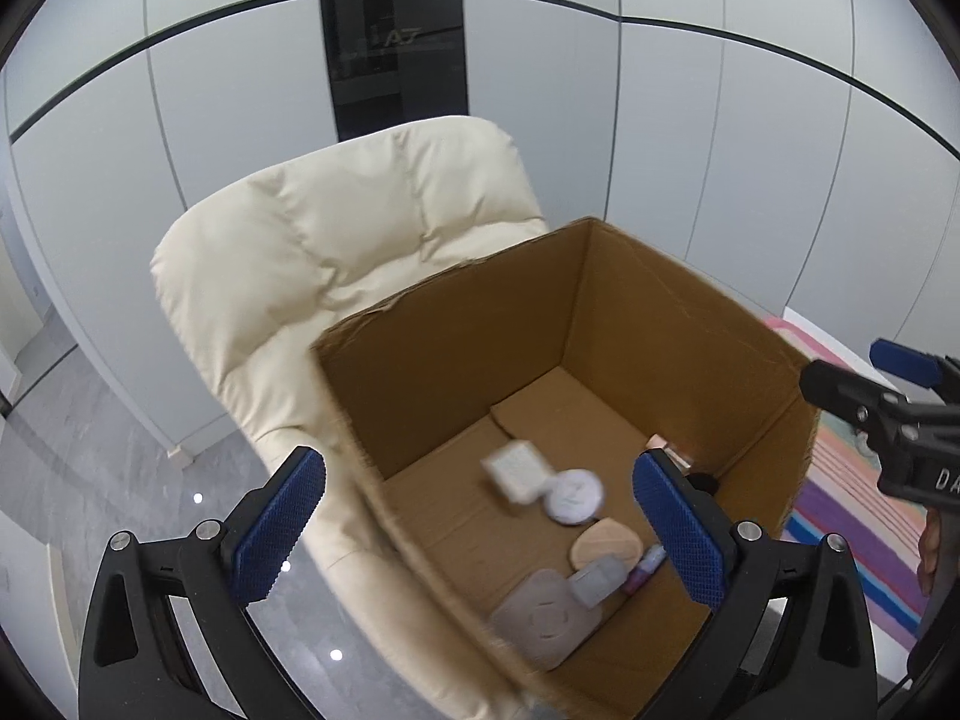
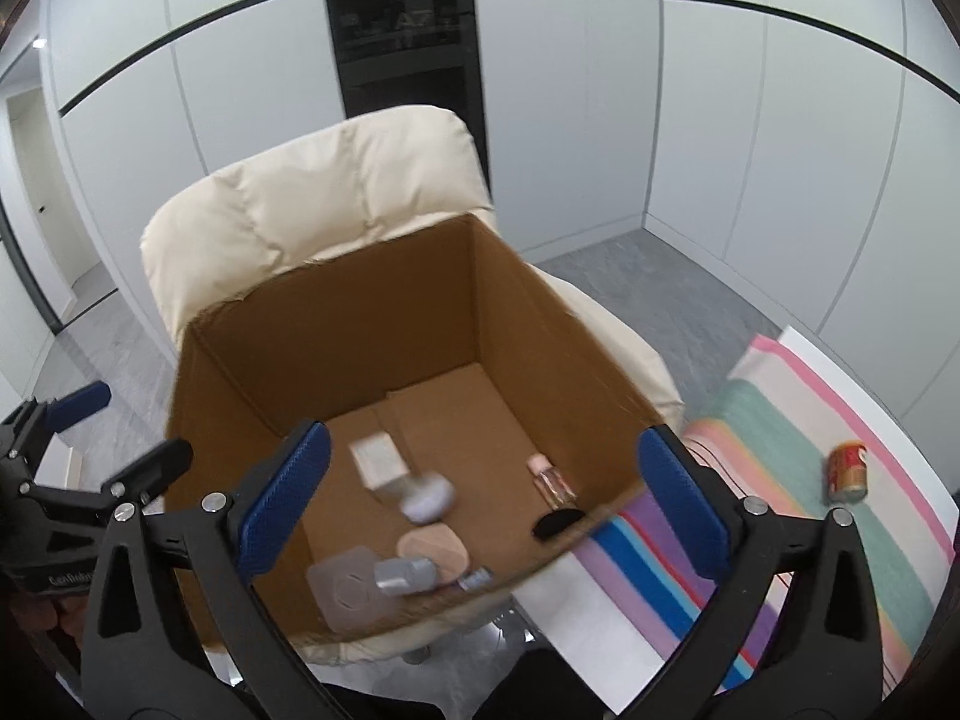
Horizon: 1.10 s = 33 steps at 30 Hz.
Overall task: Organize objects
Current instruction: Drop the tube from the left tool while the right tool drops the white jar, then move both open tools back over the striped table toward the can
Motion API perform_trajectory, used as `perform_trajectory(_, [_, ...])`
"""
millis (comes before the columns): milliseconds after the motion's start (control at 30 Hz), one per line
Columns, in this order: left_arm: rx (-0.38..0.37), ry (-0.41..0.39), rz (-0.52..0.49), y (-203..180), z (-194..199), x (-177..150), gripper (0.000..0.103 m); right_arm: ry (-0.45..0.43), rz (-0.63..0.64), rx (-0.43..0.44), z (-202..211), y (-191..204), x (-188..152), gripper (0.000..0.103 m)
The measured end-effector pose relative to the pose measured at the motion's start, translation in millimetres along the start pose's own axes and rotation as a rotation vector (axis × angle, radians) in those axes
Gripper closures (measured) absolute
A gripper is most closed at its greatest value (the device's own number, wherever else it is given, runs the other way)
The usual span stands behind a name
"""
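Observation:
An open cardboard box [image 1: 456, 354] [image 2: 336, 348] stands on a cream armchair. Inside lie several small items: a white box [image 1: 516, 469] [image 2: 375, 456], a white round jar [image 1: 575, 495], a tan puff [image 1: 603, 543] [image 2: 432, 543], a grey square case [image 1: 543, 618] [image 2: 348, 591], a grey bottle [image 2: 405, 575], a pink-capped bottle [image 2: 552, 480] and a black round piece [image 2: 558, 523]. My left gripper [image 1: 480, 531] is open and empty above the box. My right gripper [image 2: 480, 504] is open and empty above the box; it also shows at the right edge of the left wrist view [image 1: 870, 384].
The cream armchair [image 1: 336, 252] [image 2: 312, 198] stands on a grey floor before white wall panels. A striped cloth [image 2: 774, 480] [image 1: 852, 516] covers a white table to the right, with a red can [image 2: 849, 468] lying on it.

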State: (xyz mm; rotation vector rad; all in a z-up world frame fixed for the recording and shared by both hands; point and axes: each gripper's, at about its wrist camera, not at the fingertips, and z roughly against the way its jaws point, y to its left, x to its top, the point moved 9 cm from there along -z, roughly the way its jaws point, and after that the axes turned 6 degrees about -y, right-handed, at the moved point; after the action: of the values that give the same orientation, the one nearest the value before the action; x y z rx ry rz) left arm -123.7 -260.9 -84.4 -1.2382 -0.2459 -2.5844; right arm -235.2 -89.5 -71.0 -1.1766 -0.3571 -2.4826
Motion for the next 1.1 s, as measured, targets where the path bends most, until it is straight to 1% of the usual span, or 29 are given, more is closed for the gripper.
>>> perform_trajectory(533, [-0.126, -0.002, -0.078, -112.8, -9.4, 15.1, 0.000, -0.006, -0.122, -0.145, 44.1, -121.7, -24.0, 0.000])
perform_trajectory(800, [-0.187, -0.006, -0.125, -168.8, -8.2, 17.7, 0.000, 0.000, -0.170, -0.212, 67.4, -172.2, -42.6, 0.000])
perform_trajectory(1100, [-0.242, -0.003, -0.175, -220.4, -6.1, 16.9, 0.000, 0.011, -0.225, -0.273, 92.9, -219.7, -65.3, 0.000])
